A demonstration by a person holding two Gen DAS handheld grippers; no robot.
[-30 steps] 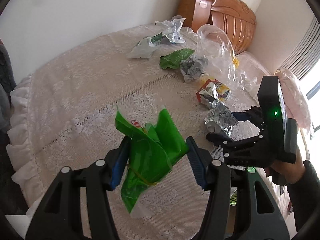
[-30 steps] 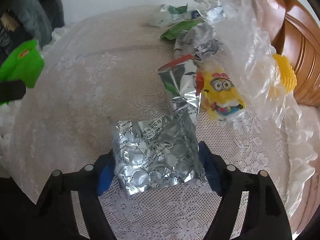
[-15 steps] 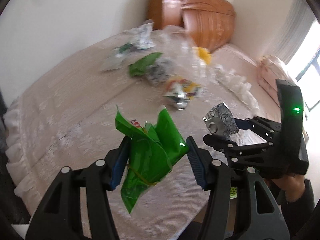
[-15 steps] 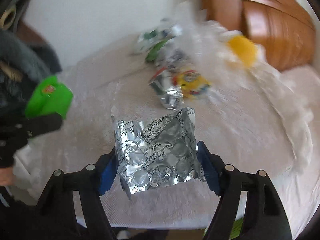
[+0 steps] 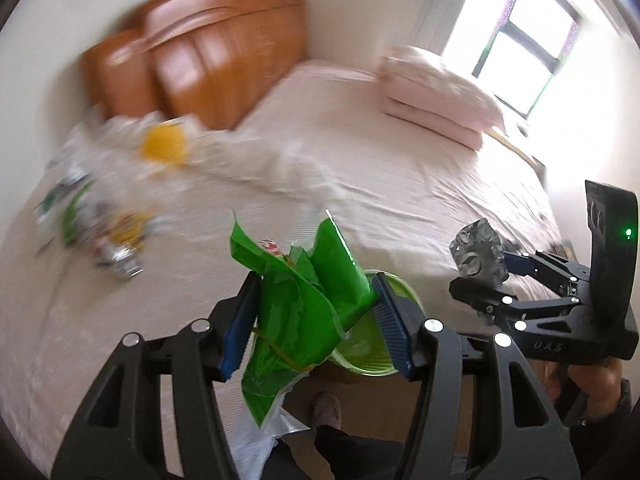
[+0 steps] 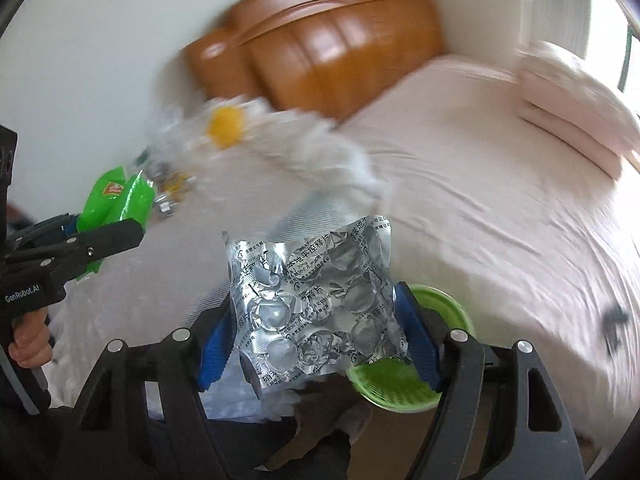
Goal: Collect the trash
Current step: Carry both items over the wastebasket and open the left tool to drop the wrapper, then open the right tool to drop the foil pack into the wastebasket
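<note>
Green wrapper [image 5: 296, 304] in left tongs [image 5: 314, 316], foil blister pack [image 6: 316, 304] in right tongs [image 6: 316, 332], both mid-carry; next: release over green bin [image 6: 440, 304].

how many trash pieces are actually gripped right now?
2. The green wrapper sits clamped in the left gripper; the foil blister pack in the right gripper. More trash lies blurred on the bed, ungripped.

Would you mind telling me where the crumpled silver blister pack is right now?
The crumpled silver blister pack is clamped between the right gripper's blue pads, centre-bottom of the right wrist view, above the green mesh basket on the floor beside the pink bed.
</note>
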